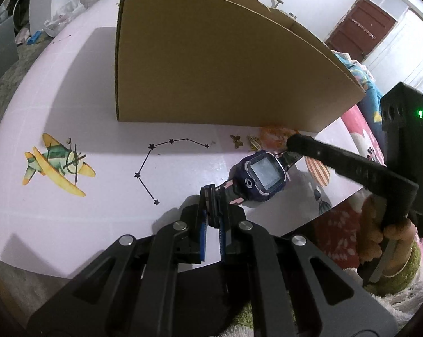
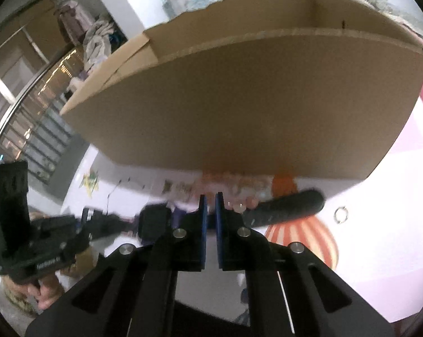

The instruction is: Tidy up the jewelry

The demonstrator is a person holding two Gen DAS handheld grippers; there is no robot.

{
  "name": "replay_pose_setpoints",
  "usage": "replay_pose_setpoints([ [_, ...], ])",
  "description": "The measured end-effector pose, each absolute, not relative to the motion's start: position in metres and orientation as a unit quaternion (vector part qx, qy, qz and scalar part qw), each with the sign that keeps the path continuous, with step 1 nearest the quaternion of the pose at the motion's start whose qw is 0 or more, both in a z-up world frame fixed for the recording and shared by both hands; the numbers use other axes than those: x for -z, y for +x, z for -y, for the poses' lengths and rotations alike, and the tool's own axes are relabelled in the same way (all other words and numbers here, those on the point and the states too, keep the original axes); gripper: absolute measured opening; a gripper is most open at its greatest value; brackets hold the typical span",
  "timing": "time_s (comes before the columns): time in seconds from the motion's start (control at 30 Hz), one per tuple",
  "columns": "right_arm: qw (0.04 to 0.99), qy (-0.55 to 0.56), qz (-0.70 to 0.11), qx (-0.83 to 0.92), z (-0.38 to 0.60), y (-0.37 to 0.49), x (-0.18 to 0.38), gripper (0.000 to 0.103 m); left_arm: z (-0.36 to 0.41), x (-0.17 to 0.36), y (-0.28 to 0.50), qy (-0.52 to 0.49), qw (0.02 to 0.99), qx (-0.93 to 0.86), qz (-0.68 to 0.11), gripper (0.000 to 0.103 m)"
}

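A purple smartwatch [image 1: 263, 177] with a square screen is held above the pale pink table [image 1: 99, 90]. My left gripper [image 1: 214, 193] is shut on its near strap. My right gripper [image 2: 210, 200] is shut on the watch's other strap [image 2: 287, 210], which sticks out to the right, blurred. In the left wrist view the right gripper's fingers [image 1: 298, 143] reach the far strap from the right. A large open cardboard box [image 1: 211, 64] stands just behind the watch; it also fills the right wrist view [image 2: 253, 98]. A small silver ring [image 2: 340, 214] lies on the table to the right.
The table carries printed pictures: a plane [image 1: 57, 165], a star constellation [image 1: 160, 163], butterflies [image 1: 236, 140] and a striped balloon [image 2: 304, 241]. The table edge curves close in front. Bedding [image 1: 365, 129] lies to the right of the table.
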State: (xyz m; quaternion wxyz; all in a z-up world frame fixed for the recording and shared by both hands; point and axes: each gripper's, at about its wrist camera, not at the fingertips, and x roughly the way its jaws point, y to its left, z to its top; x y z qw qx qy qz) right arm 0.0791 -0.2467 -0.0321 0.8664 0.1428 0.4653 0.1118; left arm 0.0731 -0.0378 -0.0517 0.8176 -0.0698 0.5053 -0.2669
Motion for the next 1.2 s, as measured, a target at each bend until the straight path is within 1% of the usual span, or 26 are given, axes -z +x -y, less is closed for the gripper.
replay_pose_setpoints([
  [0.13,0.873,0.117,-0.464,-0.098,0.241,0.08,0.03,0.006,0.017,0.049,0.071,-0.073,0.817,0.271,-0.504,0.006],
  [0.27,0.879,0.084,-0.458,-0.099,0.23,0.076,0.024,0.006,0.011,0.047,0.068,-0.059,0.82,0.268,-0.502,0.006],
  [0.37,0.877,0.071,-0.468,-0.088,0.231,0.076,0.031,0.006,0.009,0.046,0.065,-0.048,0.822,0.265,-0.501,0.006],
  [0.63,0.879,0.07,-0.468,-0.056,0.246,0.075,0.029,0.006,-0.019,0.046,0.063,-0.056,0.827,0.247,-0.502,0.006],
  [0.77,0.881,0.078,-0.452,-0.112,0.239,0.066,0.019,0.008,-0.026,0.047,0.065,-0.066,0.826,0.246,-0.502,0.006],
  [0.8,0.878,0.073,-0.453,-0.137,0.233,0.064,0.018,0.01,-0.025,0.047,0.066,-0.066,0.827,0.246,-0.502,0.006],
  [0.83,0.875,0.066,-0.454,-0.156,0.227,0.062,0.017,0.02,-0.025,0.047,0.067,-0.066,0.827,0.246,-0.501,0.006],
  [0.87,0.871,0.056,-0.455,-0.177,0.22,0.06,0.017,0.028,-0.025,0.046,0.067,-0.065,0.827,0.246,-0.501,0.006],
  [0.9,0.867,0.044,-0.456,-0.194,0.214,0.059,0.017,0.045,-0.025,0.046,0.068,-0.063,0.827,0.246,-0.501,0.006],
  [0.93,0.863,0.026,-0.457,-0.215,0.205,0.057,0.019,0.055,-0.024,0.047,0.069,-0.063,0.827,0.246,-0.502,0.006],
  [1.03,0.849,-0.014,-0.463,-0.253,0.188,0.054,0.026,0.061,-0.024,0.046,0.07,-0.061,0.827,0.245,-0.503,0.006],
  [1.2,0.835,-0.069,-0.477,-0.267,0.178,0.063,0.042,0.062,-0.025,0.045,0.071,-0.063,0.828,0.24,-0.502,0.006],
])
